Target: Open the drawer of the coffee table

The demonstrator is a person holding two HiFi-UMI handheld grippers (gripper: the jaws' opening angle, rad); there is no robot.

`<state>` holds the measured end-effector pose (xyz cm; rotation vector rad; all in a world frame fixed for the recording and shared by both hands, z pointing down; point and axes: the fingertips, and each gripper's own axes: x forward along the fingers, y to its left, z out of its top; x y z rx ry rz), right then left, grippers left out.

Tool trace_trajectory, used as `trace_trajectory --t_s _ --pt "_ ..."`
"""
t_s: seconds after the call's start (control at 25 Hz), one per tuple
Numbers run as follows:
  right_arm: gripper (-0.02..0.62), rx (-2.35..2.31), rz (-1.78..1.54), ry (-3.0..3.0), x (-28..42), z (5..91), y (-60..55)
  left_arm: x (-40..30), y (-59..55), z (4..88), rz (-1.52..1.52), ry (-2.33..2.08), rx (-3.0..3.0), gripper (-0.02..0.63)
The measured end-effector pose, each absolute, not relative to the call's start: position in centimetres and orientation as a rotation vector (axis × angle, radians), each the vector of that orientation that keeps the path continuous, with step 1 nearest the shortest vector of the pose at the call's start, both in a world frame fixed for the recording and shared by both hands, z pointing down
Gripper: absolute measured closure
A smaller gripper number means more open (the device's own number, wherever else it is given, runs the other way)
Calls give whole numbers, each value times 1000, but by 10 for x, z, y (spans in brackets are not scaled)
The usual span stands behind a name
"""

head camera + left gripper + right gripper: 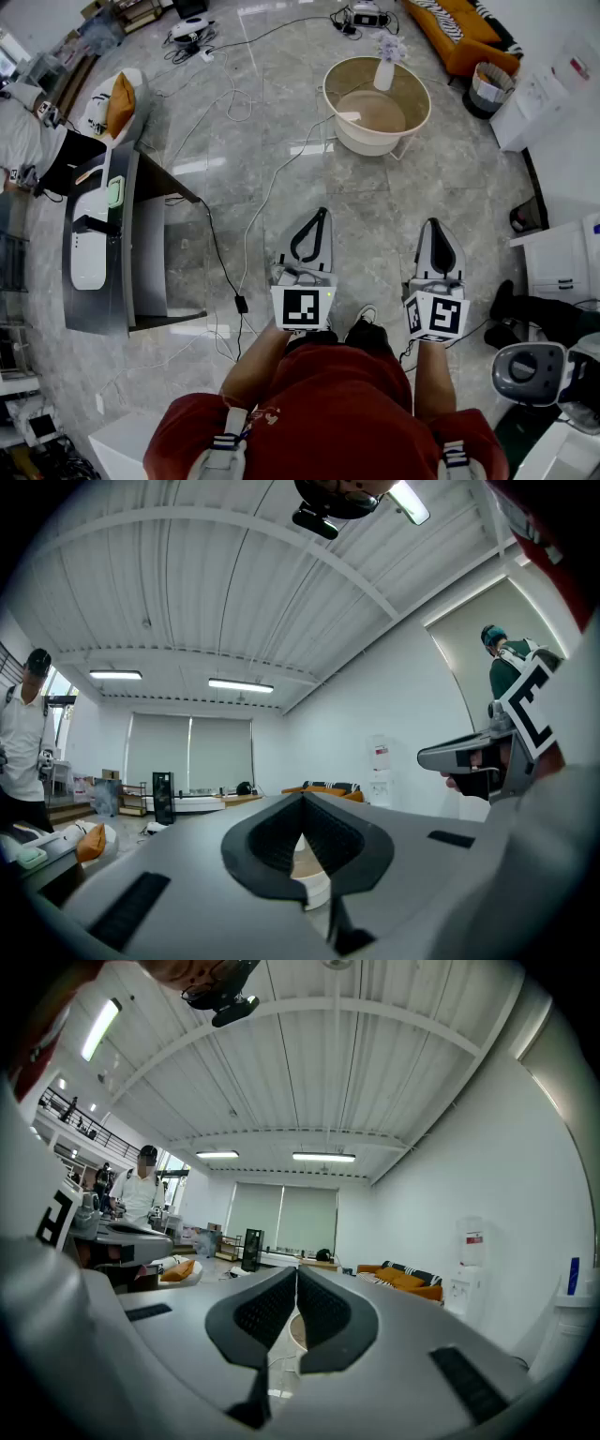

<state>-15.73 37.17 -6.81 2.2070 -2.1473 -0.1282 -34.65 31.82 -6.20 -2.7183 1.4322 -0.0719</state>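
Jaws pressed together, empty, on both grippers. Head view: we hold the left gripper and right gripper well short of the round coffee table. Each gripper view shows that table beyond the closed tips.

A red top fills the bottom centre of the head view, crossed by pale grey shoulder straps with dark bands. The left gripper and right gripper, in the middle of the frame, have smooth light grey wedge-shaped shells. Their black pads are finely ribbed. Each gripper ends in a white cube printed with black square markers. A dark shoe with white trim shows between them.
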Motion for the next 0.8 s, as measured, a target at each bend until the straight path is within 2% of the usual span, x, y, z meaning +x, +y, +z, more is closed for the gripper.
trace_trajectory --t_s 0.52,0.8 --pt "572 2298 -84 -2158 -91 -73 410 -277 350 -72 -68 1403 -2719 594" --pt "571 2330 -75 -2154 -24 -69 411 -209 346 -72 -48 1356 -2697 594"
